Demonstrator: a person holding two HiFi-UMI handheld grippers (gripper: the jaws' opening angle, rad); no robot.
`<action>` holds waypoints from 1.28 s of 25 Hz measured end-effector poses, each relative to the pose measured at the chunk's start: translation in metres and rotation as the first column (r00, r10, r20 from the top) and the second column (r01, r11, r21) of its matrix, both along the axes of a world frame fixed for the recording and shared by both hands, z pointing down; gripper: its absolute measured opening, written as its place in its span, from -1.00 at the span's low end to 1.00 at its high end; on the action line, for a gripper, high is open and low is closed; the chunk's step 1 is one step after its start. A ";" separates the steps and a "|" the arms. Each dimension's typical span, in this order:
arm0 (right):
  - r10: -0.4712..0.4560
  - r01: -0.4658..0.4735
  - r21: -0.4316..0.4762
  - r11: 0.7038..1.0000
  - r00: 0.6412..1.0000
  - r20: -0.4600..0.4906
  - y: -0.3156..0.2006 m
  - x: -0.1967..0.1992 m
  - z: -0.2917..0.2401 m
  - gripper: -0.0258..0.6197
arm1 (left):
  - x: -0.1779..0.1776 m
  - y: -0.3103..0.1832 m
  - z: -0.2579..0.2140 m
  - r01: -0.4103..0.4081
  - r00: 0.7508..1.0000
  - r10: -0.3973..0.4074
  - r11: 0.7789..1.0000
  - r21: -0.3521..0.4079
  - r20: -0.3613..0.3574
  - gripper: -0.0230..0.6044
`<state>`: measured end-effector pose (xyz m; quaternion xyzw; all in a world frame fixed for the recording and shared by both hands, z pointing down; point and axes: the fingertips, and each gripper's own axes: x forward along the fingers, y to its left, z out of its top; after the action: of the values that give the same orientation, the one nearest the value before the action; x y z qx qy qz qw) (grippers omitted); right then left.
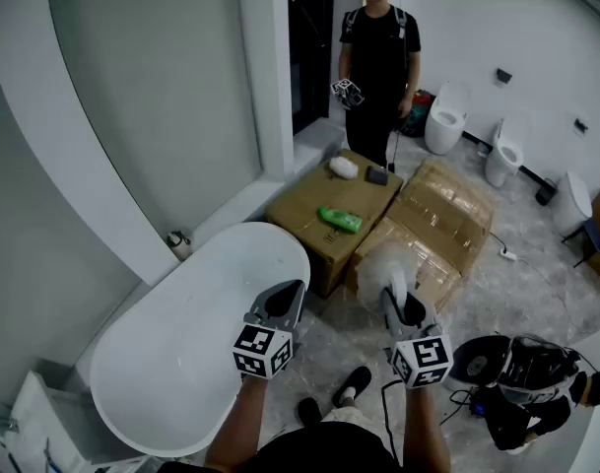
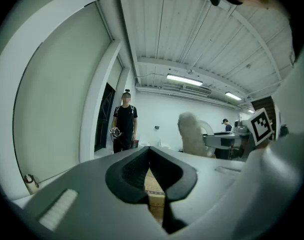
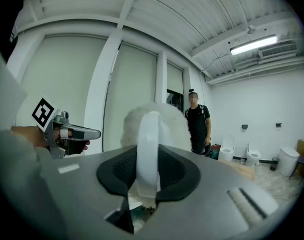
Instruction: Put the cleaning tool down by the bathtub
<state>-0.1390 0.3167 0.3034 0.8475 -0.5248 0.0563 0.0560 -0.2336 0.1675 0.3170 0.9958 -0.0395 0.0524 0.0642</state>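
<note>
The white oval bathtub (image 1: 171, 363) lies at the lower left of the head view. The cleaning tool (image 1: 386, 264) has a white handle and a fluffy white head, and it sticks forward above the floor to the right of the tub's end. My right gripper (image 1: 402, 305) is shut on its handle; in the right gripper view the handle (image 3: 148, 149) stands between the pads (image 3: 184, 171) with the fluffy head (image 3: 171, 121) beyond. My left gripper (image 1: 283, 302) hovers over the tub's near end, shut with nothing in it (image 2: 151, 156). From there the tool (image 2: 191, 134) shows to the right.
Cardboard boxes (image 1: 309, 205) stand past the tub's end, with a green bottle (image 1: 339, 220) and a white bundle (image 1: 343, 167) on top. A person (image 1: 378, 57) stands behind them. Toilets (image 1: 445, 116) line the far right wall. Gear and cables (image 1: 521, 363) lie on the floor at right.
</note>
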 end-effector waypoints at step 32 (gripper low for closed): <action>-0.091 0.091 0.015 0.996 0.996 0.022 -0.051 0.070 0.029 -0.63 | 0.070 -0.036 0.043 0.038 0.997 -0.038 0.999 0.004 0.073 -0.94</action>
<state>-0.0691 0.2659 0.3329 0.8224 -0.5638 0.0596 0.0466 -0.1633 0.1318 0.3597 0.9923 -0.0609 0.0876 0.0625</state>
